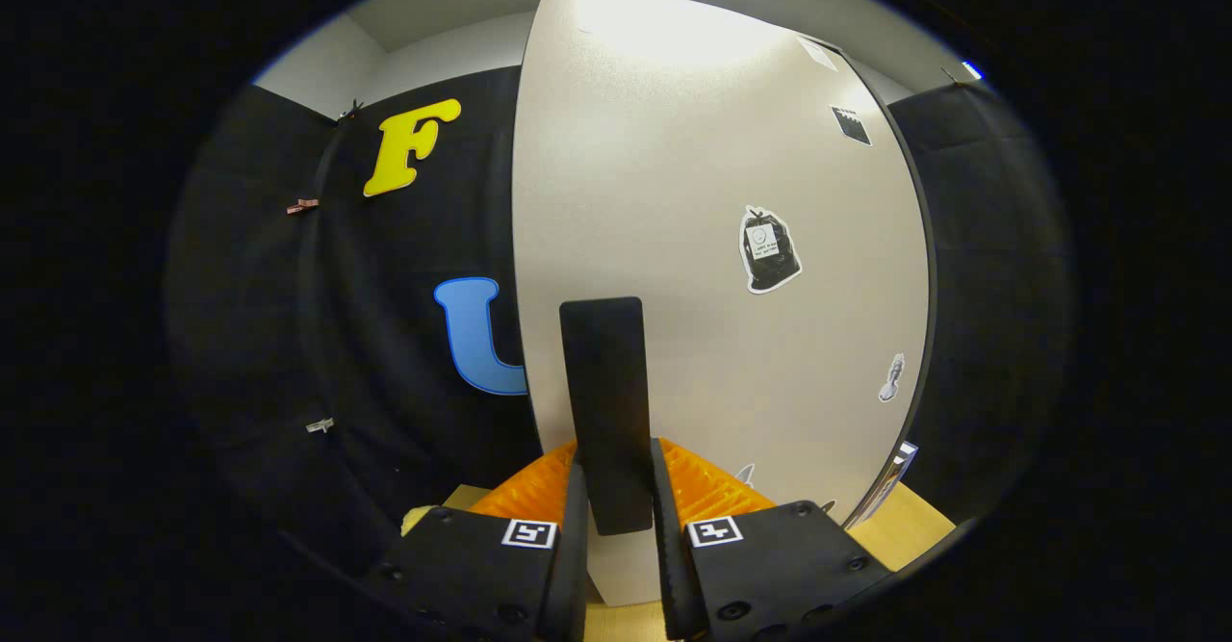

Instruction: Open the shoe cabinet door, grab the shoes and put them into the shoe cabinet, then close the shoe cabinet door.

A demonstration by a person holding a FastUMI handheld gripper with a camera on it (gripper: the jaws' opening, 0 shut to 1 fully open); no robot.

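Black cloth booth wall [385, 315] at 9 o'clock, with pale room wall [452, 55] above it toward 11. Centre to 3 o'clock: light grey shoe cabinet door [693, 190], carrying several small stickers [768, 249]. At 6 o'clock the gripper [616, 488] is pinching the door's black handle [606, 401], both fingers pressing it. Wooden surface [900, 531] lies below, toward 5 o'clock.

The shoe cabinet door [674, 199] is presenting a pale, finely speckled matt laminate that is catching a soft glare near its top. Its handle [606, 411] is showing a smooth, dark, matt plastic-looking face, and the gripper [616, 488] is clamping it between both fingers. Paper-like stickers [770, 249] are lying flat on the door. The floor [905, 531] is appearing as light wood.
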